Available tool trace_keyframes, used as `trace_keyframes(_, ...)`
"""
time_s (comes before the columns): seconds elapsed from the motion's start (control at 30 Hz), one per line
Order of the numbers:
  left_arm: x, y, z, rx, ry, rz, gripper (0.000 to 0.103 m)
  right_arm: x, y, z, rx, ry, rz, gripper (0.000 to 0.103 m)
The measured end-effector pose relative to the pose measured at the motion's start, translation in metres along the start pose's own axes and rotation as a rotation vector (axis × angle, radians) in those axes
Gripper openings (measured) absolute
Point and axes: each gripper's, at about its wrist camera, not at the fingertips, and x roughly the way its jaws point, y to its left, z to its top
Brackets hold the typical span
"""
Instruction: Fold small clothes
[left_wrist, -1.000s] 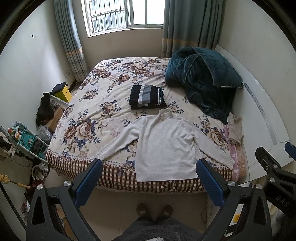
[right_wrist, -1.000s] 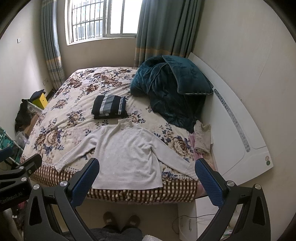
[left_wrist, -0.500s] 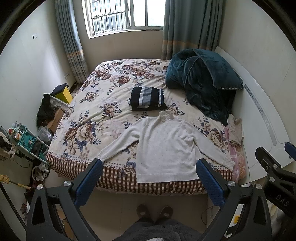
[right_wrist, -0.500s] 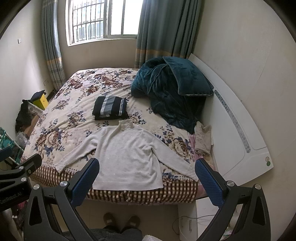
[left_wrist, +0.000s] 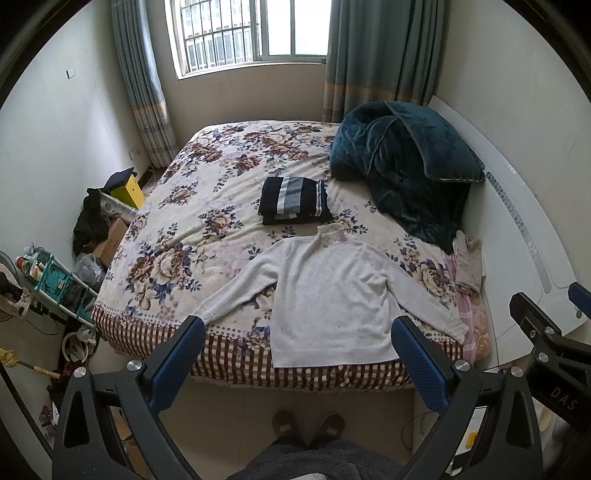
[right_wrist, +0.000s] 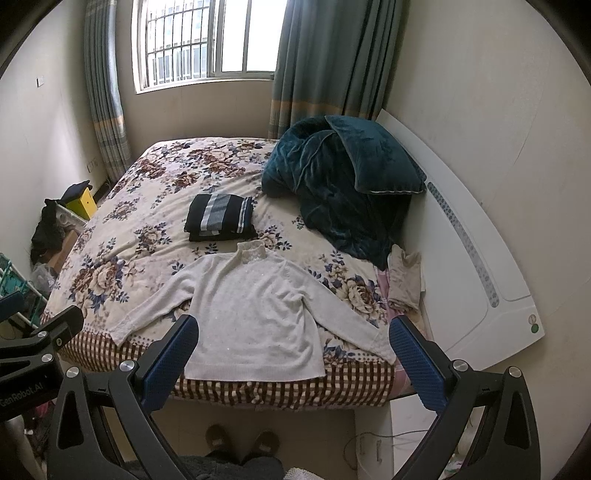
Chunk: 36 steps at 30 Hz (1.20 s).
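Standing at the foot of the bed (left_wrist: 207, 192), I hold the left gripper (left_wrist: 297, 354) and right gripper (right_wrist: 293, 350) wide and empty above the cream sweater (left_wrist: 332, 295), spread flat with sleeves out, ready for folding.

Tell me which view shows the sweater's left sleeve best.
The left wrist view: the sweater has that sleeve lying fully visible down to its cuff. In the right wrist view the sleeve also shows, but sits nearer the finger, close to the picture's crowded lower left.
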Motion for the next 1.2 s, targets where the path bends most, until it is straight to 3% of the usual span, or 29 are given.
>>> trace_keyframes(0.63,0.005,0.002,0.021,0.000,-0.021,-0.010,0.103,0.000,-0.001,0.004,0.002,-0.002,-0.004,0.103)
trace_keyframes(0.77,0.022,0.008,0.023,0.026,-0.081,0.011,0.103,0.015,-0.002,0.019,0.025,0.015,-0.007,0.103)
trace_keyframes(0.93,0.075,0.006,0.026,0.098,-0.151,0.036,0.103,0.063,-0.012,0.018,0.106,0.061,-0.059,0.103)
trace_keyframes(1.07,0.138,-0.004,0.028,0.125,-0.130,0.011,0.103,0.127,-0.041,-0.006,0.215,0.126,-0.160,0.103)
trace_keyframes(1.2,0.212,-0.031,0.031,0.145,-0.062,0.012,0.103,0.209,-0.101,-0.037,0.363,0.214,-0.263,0.103)
